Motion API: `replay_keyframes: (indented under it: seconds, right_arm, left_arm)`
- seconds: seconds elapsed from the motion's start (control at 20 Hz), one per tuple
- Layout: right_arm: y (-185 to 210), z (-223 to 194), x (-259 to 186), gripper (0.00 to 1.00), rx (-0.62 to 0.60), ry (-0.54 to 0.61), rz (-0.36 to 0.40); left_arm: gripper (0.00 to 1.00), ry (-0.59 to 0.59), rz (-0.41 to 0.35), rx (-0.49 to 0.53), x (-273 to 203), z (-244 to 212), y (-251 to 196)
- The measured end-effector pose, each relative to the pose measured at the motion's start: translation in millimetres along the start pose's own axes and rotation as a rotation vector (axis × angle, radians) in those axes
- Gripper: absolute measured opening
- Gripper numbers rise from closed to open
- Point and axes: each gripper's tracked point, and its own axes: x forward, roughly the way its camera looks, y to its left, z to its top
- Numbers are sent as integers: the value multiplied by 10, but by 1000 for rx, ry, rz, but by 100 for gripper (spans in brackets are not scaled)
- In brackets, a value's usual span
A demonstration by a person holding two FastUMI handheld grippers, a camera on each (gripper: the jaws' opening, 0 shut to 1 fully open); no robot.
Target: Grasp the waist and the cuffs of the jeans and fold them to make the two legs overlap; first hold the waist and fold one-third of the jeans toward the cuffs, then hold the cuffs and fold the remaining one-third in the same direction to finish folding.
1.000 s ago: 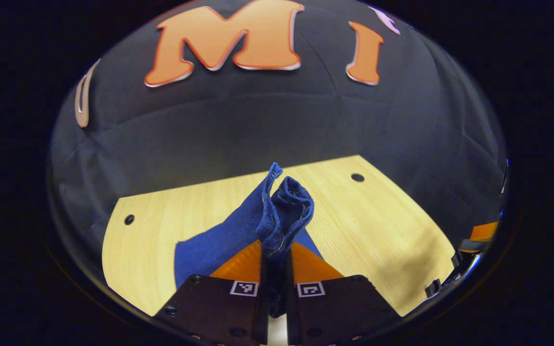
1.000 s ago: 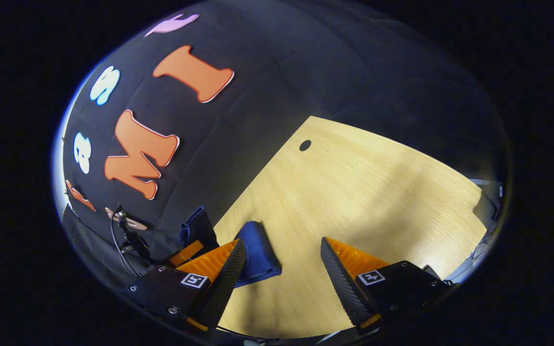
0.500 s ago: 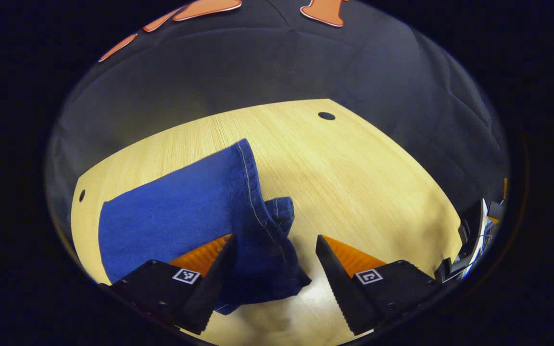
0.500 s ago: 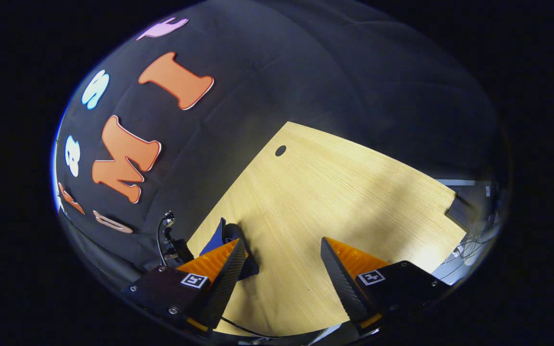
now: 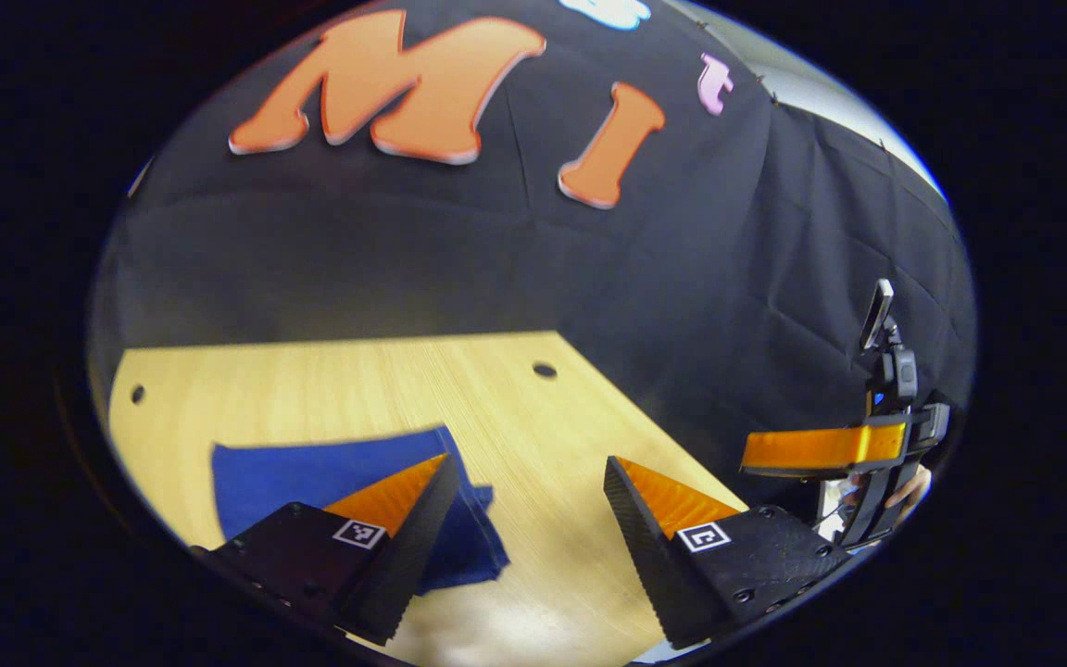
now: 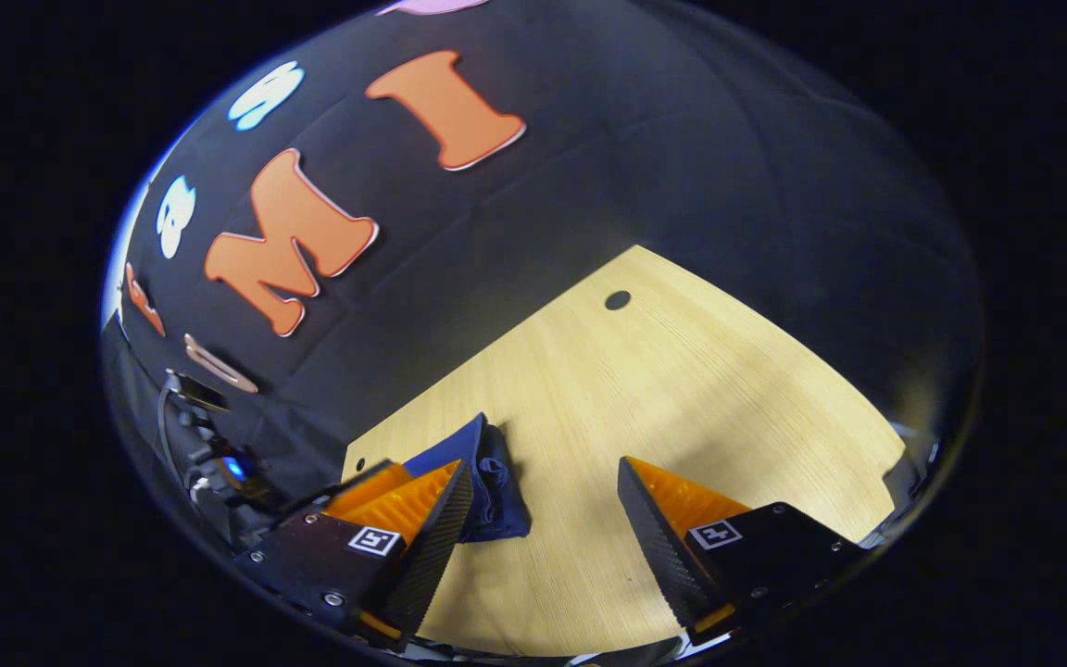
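The blue jeans (image 5: 311, 474) lie folded into a flat bundle on the wooden table (image 5: 515, 408), low and left in the left gripper view. My left gripper (image 5: 529, 508) hangs open above the table, the bundle's near corner just behind its left finger and nothing between the jaws. In the right gripper view the jeans (image 6: 496, 482) sit bunched beside the left finger of my right gripper (image 6: 543, 519), which is open and holds nothing. The right gripper (image 5: 811, 448) also appears off the table's right edge, held by a hand (image 5: 909, 486). A finger of the left gripper (image 6: 362, 484) peeks out by the jeans.
The light wooden table (image 6: 682, 389) stretches bare to the right of the jeans, with small round holes (image 6: 618, 300) near its corners. The black cloth wall stands right behind the table's far edge.
One second ago my left gripper was shut on a raised end of the jeans. It has opened, the cloth has dropped flat onto the bundle, and the gripper has pulled back. The right gripper stayed open.
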Motion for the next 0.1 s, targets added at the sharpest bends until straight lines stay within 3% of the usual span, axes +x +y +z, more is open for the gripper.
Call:
replay_keyframes:
  seconds: [0.1]
  right_arm:
    - [192,137,12,98,-76,-46,-4]
  left_arm:
    - [98,-126,79,34,-437,459,224]
